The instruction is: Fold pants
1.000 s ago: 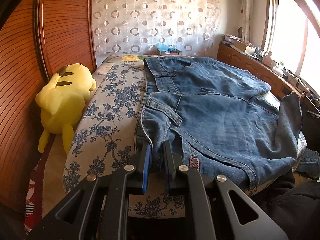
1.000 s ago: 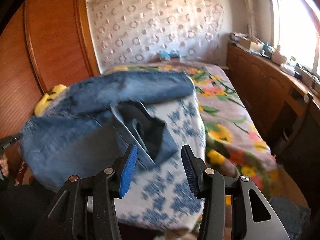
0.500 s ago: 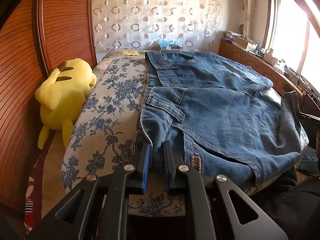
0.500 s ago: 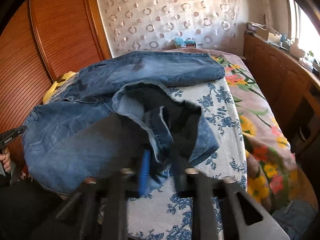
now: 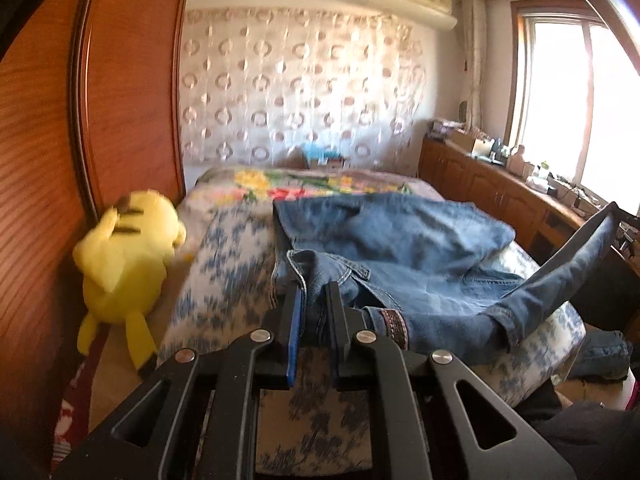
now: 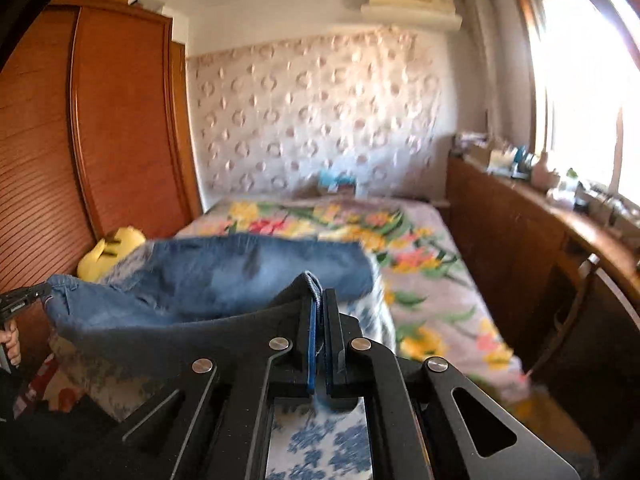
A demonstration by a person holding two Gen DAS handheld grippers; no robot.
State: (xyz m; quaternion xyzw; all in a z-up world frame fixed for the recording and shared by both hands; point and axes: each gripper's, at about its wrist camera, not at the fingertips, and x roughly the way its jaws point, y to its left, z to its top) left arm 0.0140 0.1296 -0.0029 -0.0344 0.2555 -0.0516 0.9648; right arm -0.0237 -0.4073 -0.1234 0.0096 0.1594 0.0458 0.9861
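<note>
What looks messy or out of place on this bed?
The jeans lie rumpled, their waistband lifted between the left gripper and right gripper. A yellow plush toy is slumped between bed and wardrobe.

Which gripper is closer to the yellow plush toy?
Left. The left gripper holds the jeans on the side where the yellow plush toy lies; the right gripper holds the far corner.

Plush toy [image 5: 128,264] motion-blurred; jeans [image 6: 224,276] far leg blurred, hem unreadable.
</note>
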